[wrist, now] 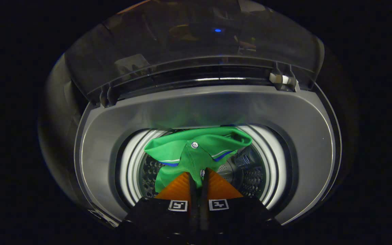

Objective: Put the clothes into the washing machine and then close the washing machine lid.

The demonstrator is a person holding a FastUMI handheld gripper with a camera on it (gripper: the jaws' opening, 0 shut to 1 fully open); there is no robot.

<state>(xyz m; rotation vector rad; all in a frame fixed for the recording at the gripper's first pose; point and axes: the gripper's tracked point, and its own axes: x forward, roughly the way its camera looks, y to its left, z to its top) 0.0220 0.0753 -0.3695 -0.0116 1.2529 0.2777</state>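
Note:
A green shirt (196, 149) with white buttons and a blue-and-white stripe hangs over the round mouth of the washing machine drum (250, 177). My gripper (198, 174) is shut on the shirt's button placket, the two fingers pressed close together with green cloth pinched between them. The shirt spreads out just beyond the fingertips, above the perforated steel drum wall. The machine's dark see-through lid (196, 44) stands raised behind the opening, hinged at the back.
The grey top deck (301, 136) of the washing machine rings the drum opening. A lid hinge (282, 80) sits at the back right, another at the back left. The surroundings are dark.

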